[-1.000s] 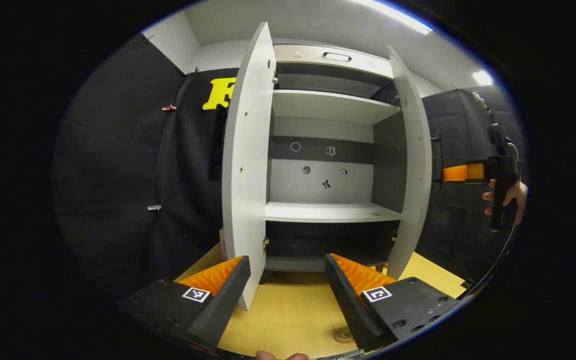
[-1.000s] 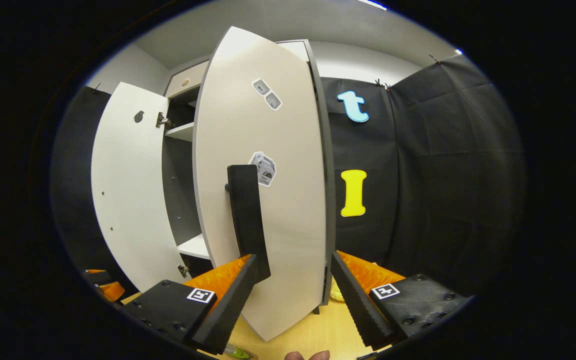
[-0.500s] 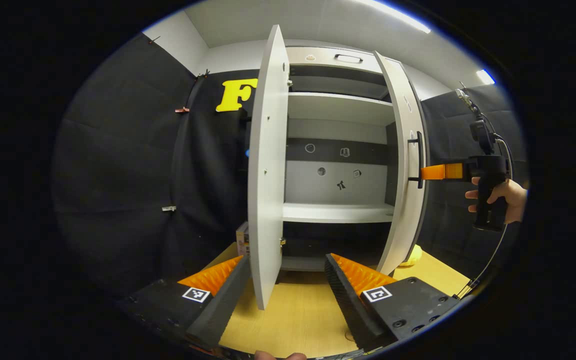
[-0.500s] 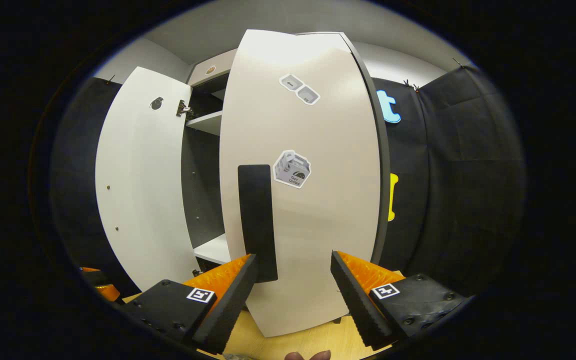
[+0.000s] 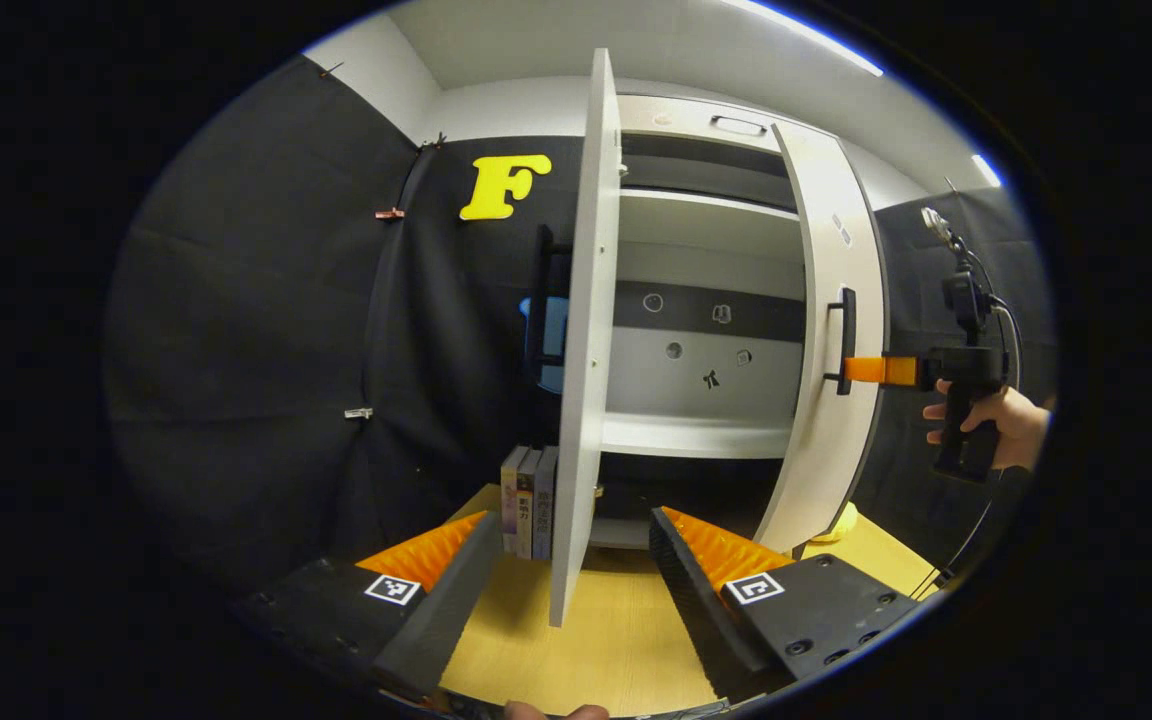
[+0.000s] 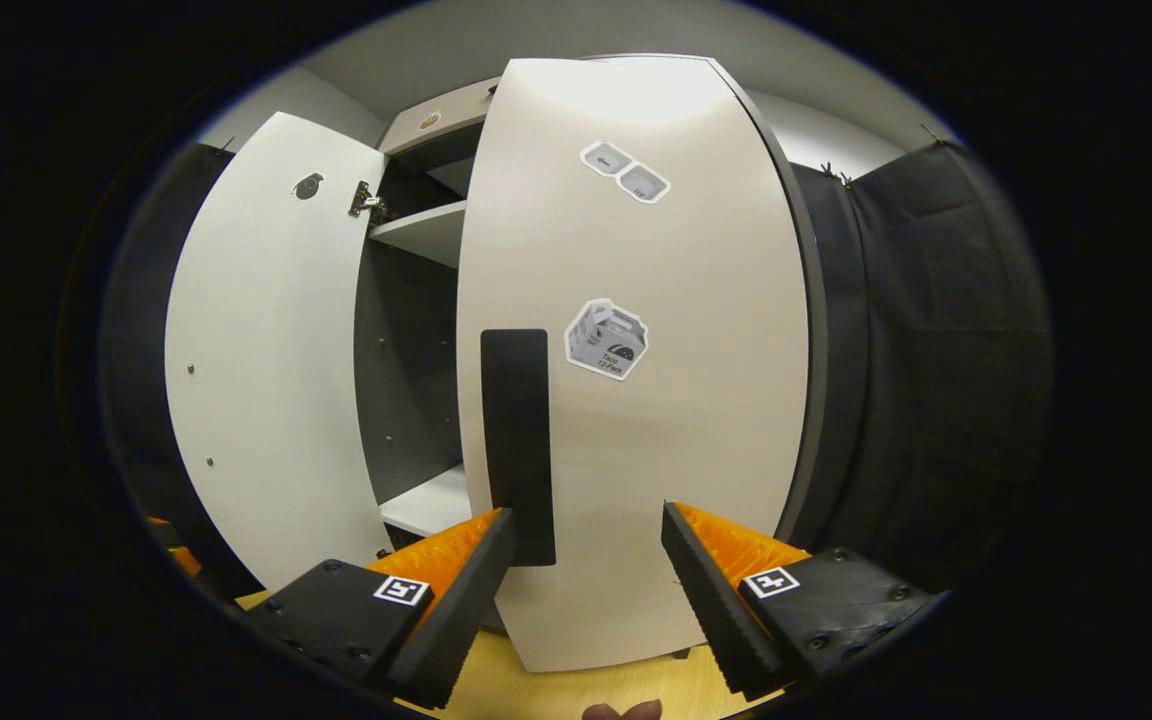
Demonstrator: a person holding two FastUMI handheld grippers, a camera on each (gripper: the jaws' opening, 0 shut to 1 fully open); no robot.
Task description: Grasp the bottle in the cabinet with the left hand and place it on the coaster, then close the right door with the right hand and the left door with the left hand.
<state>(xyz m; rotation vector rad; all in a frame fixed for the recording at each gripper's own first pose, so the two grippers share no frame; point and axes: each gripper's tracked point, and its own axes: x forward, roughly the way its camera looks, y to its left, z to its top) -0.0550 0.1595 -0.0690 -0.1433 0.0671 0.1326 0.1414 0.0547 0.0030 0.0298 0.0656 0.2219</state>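
The white cabinet (image 5: 706,435) stands on the wooden table with both doors ajar. Its left door (image 5: 576,350) stands edge-on to me, just beyond my open left gripper (image 5: 574,520), which holds nothing. The right door (image 6: 636,350) is swung partway shut. My right gripper (image 6: 586,512) is open right at that door's front face, its left finger beside the black handle (image 6: 516,440). In the left gripper view, the right gripper (image 5: 861,370) sits against the handle (image 5: 844,340), held by a hand (image 5: 996,420). The left door's inner face (image 6: 256,350) shows in the right gripper view.
A few books (image 5: 526,500) stand upright left of the cabinet, behind the left door. A yellow object (image 5: 841,520) lies on the table behind the right door's lower edge. The wooden tabletop (image 5: 596,650) stretches between my left fingers. Black cloth walls surround the cabinet.
The right door has swung further shut with the right gripper at its handle. The left gripper has shifted left, bringing the books into view and the left door edge-on.
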